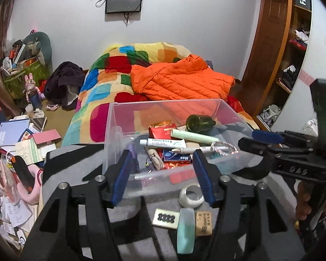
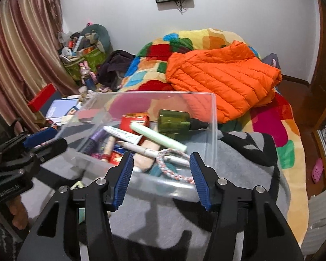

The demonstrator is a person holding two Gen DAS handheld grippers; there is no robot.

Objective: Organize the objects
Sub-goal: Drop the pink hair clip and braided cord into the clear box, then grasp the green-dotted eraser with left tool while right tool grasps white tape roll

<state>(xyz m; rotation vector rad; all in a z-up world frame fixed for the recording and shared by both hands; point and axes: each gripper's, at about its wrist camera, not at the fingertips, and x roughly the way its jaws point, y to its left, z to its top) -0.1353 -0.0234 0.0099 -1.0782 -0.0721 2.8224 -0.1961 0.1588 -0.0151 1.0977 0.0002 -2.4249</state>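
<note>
your left tongs (image 1: 163,174) gape empty; mint tube (image 1: 185,230) lies just below, lengthwise toward you; right tongs (image 2: 160,178) gape empty over bin (image 2: 214,117).

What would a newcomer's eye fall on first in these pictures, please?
Probably the orange jacket lying on the colourful blanket at the back. Next, the clear bin in front of both open grippers, full of small things such as a green bottle lying on its side.

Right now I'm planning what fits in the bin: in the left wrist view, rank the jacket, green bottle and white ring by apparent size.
1. Jacket
2. Green bottle
3. White ring
The bottle and ring look close; the ring's nearness inflates it.
</note>
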